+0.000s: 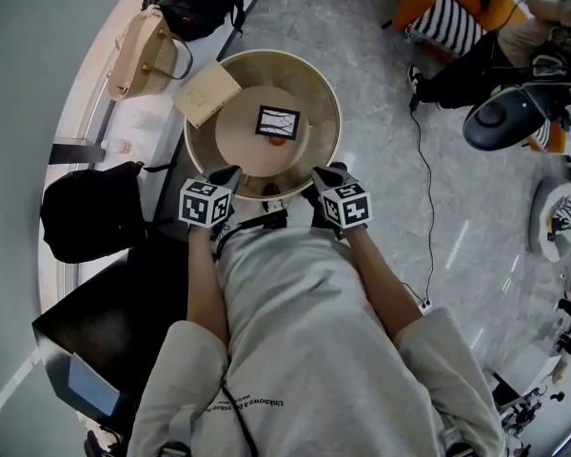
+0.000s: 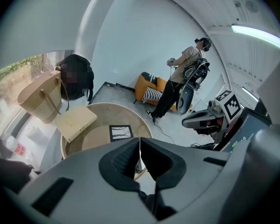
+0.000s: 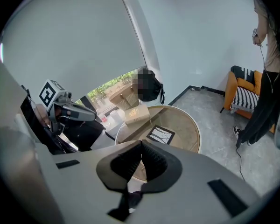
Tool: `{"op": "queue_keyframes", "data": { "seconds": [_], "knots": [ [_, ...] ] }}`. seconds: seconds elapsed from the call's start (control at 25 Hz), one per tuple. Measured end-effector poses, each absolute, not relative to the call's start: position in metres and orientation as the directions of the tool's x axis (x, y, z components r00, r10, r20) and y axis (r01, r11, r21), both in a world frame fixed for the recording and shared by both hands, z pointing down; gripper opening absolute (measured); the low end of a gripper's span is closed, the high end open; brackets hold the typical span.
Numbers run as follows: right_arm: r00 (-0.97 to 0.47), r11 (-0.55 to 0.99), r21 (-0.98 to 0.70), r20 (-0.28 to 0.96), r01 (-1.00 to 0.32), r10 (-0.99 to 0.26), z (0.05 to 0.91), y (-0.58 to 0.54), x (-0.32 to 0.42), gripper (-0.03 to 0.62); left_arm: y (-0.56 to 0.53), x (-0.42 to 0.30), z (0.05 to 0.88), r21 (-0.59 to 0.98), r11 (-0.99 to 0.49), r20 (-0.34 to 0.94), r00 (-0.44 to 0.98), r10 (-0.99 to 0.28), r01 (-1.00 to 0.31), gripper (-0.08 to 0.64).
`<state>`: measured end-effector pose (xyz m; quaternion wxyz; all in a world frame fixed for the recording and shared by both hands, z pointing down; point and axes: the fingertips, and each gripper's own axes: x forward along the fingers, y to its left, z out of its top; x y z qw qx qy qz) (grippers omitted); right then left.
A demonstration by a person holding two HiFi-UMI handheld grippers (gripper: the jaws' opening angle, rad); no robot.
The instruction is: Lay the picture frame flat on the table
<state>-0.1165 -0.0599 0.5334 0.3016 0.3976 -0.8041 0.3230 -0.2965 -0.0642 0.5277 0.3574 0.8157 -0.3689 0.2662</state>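
Angling down toward table (image 1: 328,93), left claw (image 1: 230,173) and right claw (image 1: 324,172) closed.

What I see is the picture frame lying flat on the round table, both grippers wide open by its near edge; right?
Not wide open: the left gripper and right gripper both have their jaws shut on nothing, as each gripper view shows. The picture frame does lie flat on the round table, with both grippers by its near edge.
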Motion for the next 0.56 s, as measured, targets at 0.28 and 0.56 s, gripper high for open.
{"op": "queue_keyframes", "data": {
  "seconds": [0.28,0.56],
  "knots": [
    [-0.48,0.516,-0.229,0.766,-0.825,-0.428,0.537,-0.058,-0.118,0.034,-0.067,-0.297,0.528,0.381,-0.48,0.699,0.586,-0.41,-0.79,0.023],
    [-0.479,0.512,-0.231,0.766,-0.828,-0.429,0.53,-0.057,-0.131,0.034,-0.063,-0.308,0.526,0.394,-0.481,0.692,0.597,-0.406,-0.783,0.023]
  ]
}}
